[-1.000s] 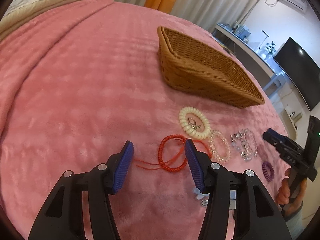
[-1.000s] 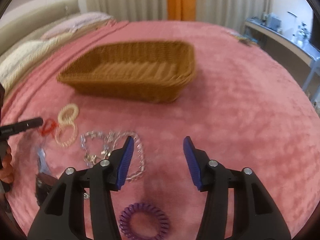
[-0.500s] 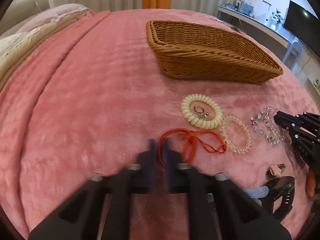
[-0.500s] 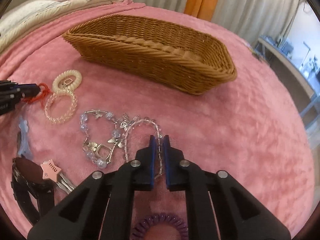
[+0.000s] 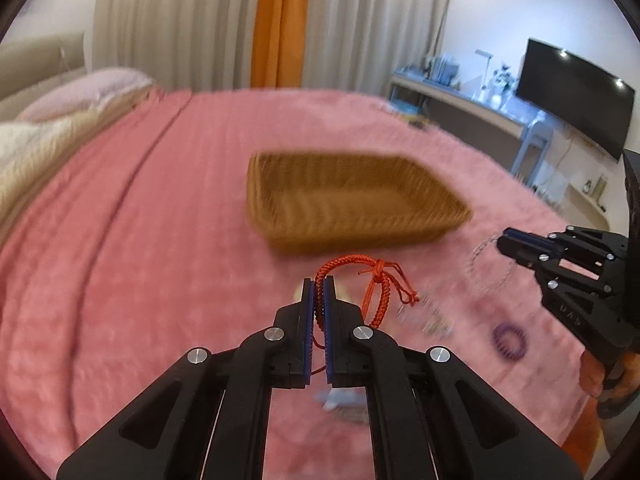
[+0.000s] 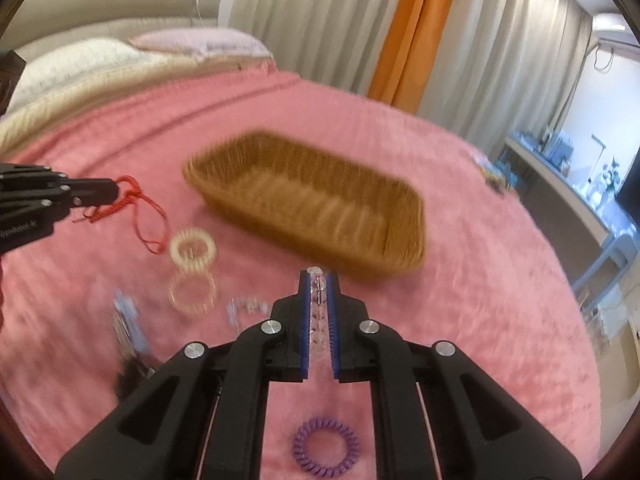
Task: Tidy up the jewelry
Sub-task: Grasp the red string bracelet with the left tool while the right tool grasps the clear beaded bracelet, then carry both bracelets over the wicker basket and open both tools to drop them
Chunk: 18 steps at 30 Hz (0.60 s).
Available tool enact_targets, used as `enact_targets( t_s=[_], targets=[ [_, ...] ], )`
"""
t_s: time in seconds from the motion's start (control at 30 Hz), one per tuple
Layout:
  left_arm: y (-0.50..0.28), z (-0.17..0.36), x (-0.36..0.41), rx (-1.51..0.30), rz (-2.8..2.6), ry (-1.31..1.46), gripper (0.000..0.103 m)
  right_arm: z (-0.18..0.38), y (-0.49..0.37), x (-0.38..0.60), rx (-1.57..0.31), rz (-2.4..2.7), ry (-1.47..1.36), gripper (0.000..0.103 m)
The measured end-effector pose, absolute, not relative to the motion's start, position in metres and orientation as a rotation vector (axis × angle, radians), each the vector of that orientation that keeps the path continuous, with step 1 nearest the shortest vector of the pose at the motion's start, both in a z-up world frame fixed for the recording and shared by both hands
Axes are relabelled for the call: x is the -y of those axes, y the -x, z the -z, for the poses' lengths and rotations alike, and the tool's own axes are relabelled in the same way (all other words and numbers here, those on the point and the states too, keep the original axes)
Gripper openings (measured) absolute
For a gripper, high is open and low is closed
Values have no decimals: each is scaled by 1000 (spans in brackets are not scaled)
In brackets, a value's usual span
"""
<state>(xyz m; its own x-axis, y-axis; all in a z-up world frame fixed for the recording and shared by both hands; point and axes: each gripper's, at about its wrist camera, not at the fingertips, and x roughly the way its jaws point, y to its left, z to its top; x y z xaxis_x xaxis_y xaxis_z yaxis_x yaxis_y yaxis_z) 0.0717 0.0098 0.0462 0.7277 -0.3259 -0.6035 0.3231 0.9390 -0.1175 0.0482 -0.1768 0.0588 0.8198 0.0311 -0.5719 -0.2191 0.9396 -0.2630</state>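
My left gripper (image 5: 318,282) is shut on a red braided cord bracelet (image 5: 372,280) and holds it above the pink blanket, in front of the wicker basket (image 5: 352,204). My right gripper (image 6: 319,276) is shut on a clear bead bracelet (image 6: 317,280), lifted near the basket (image 6: 312,204). In the right wrist view the left gripper (image 6: 114,189) shows at the left with the red bracelet (image 6: 132,200) dangling. In the left wrist view the right gripper (image 5: 502,240) shows at the right with the bead bracelet (image 5: 486,264) hanging from it.
On the blanket lie a cream coil hair tie (image 6: 193,249), a clear bead bracelet (image 6: 192,294), a blue-bead bracelet (image 6: 246,308), a purple coil hair tie (image 6: 325,450) and blurred items at the left (image 6: 128,344). Pillows (image 6: 120,56) lie at the far left.
Both grippers have shut on bracelets and lifted them off the blanket, the left with the red cord, the right with the clear beads. Both views now tilt up toward the basket.
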Motion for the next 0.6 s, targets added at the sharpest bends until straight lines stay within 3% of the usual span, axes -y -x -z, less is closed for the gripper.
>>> enact_targets(
  t_s=[0.3,0.6],
  targets=[
    [-140,-90,24,-602,357,4,2,-111,-116,180,-531,-128,248,6],
    [-233,-34,60,-705,291,-31,2,-56,-222,186,-720,-178,138,6]
  ],
)
